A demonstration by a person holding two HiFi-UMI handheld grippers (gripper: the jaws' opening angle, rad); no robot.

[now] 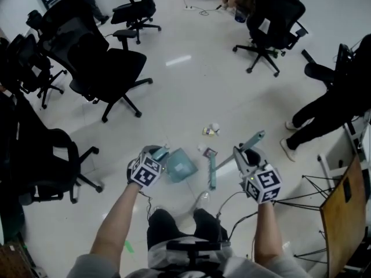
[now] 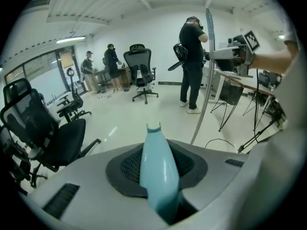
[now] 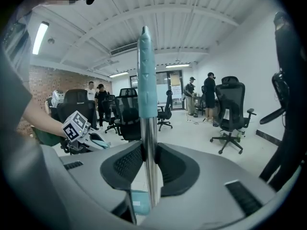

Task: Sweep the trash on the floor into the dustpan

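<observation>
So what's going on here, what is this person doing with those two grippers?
A person is getting set to sweep an office floor. The left gripper is shut on the handle of a teal dustpan, held low in front of the person's feet. The right gripper is clamped on the metal shaft of a broom, whose head sits beside the pan. Small bits of trash lie on the white floor just beyond, not yet swept in.
</observation>
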